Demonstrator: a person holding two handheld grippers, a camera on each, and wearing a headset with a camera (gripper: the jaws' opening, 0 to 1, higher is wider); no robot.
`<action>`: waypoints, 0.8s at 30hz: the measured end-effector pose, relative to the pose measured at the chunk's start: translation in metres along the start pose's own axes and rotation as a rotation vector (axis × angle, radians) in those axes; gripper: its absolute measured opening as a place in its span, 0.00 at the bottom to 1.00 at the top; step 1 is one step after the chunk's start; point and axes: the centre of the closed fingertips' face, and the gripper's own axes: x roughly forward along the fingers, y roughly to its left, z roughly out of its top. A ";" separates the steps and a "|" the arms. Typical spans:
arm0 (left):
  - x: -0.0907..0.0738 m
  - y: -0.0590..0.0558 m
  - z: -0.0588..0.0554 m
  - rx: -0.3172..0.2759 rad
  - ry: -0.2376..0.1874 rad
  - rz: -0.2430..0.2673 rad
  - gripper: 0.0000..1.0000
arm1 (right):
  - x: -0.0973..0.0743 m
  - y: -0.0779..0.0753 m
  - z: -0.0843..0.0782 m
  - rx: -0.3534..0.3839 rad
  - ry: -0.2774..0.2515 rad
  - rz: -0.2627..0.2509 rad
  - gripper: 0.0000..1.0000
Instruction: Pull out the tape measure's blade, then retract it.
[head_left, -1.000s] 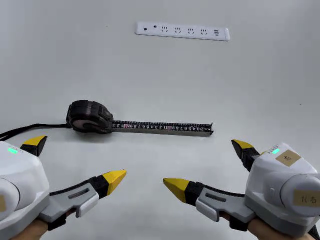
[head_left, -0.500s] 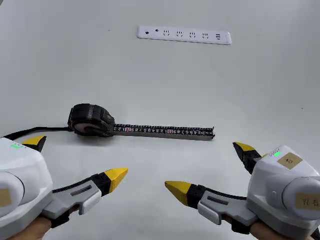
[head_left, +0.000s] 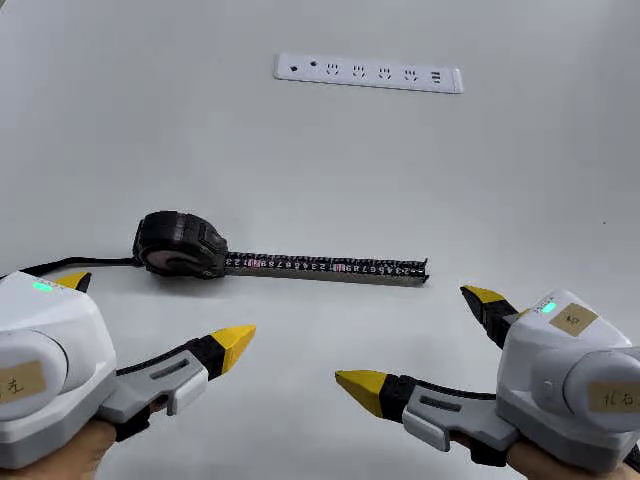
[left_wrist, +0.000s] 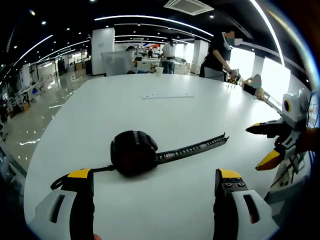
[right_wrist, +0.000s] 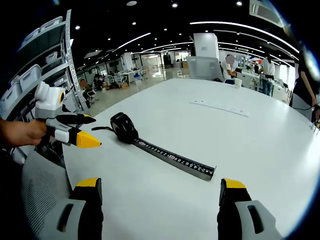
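Left claw: I hold my left claw (head_left: 152, 311) near, on the left, jaws spread wide and pinching nothing.
Right claw: my right claw (head_left: 418, 338) sits near, on the right, jaws likewise spread and empty.
Tape measure: the black case (head_left: 180, 245) lies on the white table (head_left: 300, 150), left of centre, just beyond my left claw.
Blade: the blade (head_left: 330, 267) lies flat, drawn out rightward from the case. Its hook (head_left: 424, 268) is near my right claw but apart from it.
Step in hand: I judge the pull-out done and the retraction due.
Next move: steady the case with my left claw and guide the hook with my right. I cannot see the lock.
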 end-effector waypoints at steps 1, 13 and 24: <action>0.001 0.001 0.000 -0.006 -0.001 0.002 0.99 | 0.000 -0.001 -0.001 -0.002 0.003 0.000 0.97; 0.016 0.010 -0.002 -0.025 0.005 0.031 0.99 | 0.009 -0.008 -0.012 -0.080 0.064 0.073 0.93; 0.026 0.013 0.000 -0.037 0.009 0.034 0.99 | 0.015 -0.020 -0.016 -0.141 0.111 0.119 0.90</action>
